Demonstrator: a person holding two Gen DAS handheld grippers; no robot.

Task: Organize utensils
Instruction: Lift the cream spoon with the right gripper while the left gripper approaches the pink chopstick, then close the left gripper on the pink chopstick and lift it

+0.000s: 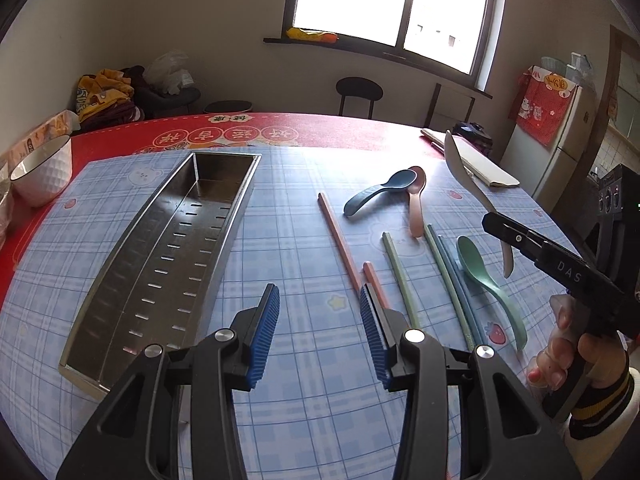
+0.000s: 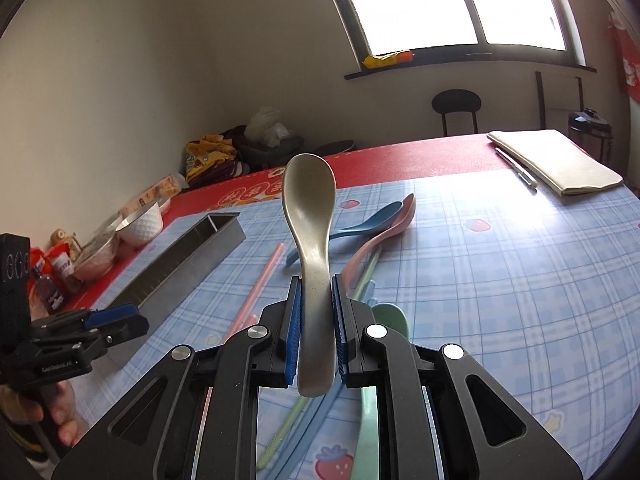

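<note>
Grey spoon — clamped, right gripper, upright

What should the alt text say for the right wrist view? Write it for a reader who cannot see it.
The right gripper holds a grey spoon by its handle, bowl pointing up and away, above a blue checked tablecloth. Behind lie coloured spoons and chopsticks, with a metal tray to the left.

We are in a home dining room, as we see from the tabletop under a checked cloth with strawberries, the white fridge at the right edge, the round-backed chair below the window, and clothes heaped at centre left.
</note>
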